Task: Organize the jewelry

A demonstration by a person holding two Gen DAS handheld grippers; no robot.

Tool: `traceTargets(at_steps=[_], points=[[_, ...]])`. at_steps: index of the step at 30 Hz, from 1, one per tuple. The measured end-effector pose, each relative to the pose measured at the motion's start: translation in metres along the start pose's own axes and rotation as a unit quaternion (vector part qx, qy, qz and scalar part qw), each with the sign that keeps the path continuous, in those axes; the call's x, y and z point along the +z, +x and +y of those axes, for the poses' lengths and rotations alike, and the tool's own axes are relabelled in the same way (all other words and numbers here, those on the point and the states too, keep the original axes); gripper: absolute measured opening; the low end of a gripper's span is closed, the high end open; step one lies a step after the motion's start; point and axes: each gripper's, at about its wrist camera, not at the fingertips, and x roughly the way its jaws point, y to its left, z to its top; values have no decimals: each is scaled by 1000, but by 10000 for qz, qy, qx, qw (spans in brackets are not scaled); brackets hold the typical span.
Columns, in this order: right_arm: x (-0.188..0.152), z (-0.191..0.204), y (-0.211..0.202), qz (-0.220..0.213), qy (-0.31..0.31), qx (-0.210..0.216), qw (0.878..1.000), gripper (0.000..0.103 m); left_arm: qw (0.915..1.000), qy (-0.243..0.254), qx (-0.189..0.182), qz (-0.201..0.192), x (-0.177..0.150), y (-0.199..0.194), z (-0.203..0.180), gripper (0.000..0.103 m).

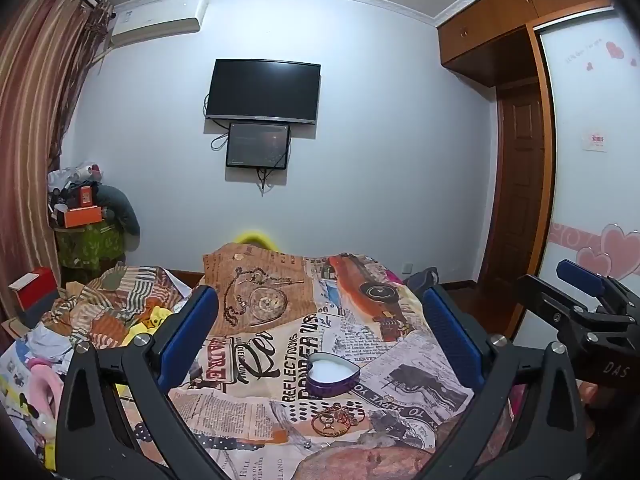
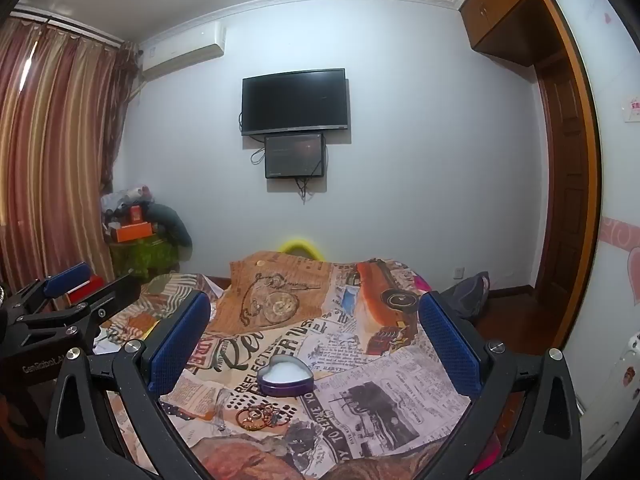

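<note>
Gold jewelry (image 1: 334,420) tangles indistinctly beside the heart tin (image 1: 333,374); left tongs (image 1: 320,332) and right tongs (image 2: 316,336) gape wide.

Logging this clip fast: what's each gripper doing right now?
Left gripper: open, holding nothing.
Right gripper: open, holding nothing.

bare printed cloth (image 1: 400,364) around heart-shaped tin (image 1: 333,376), jewelry pile (image 1: 334,420) just in front of it

We are in a home bedroom: striped curtains (image 2: 56,140), a wall-mounted television (image 1: 262,92), an air conditioner (image 1: 158,20), and a wooden wardrobe (image 1: 516,12) surround us.
</note>
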Motion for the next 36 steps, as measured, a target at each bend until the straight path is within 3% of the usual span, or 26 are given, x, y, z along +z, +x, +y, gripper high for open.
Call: traceTargets(at_steps=[36], points=[[-2,-3,7,248,132,119,9995,103,9999,56,1,134,-9,15,1,103]])
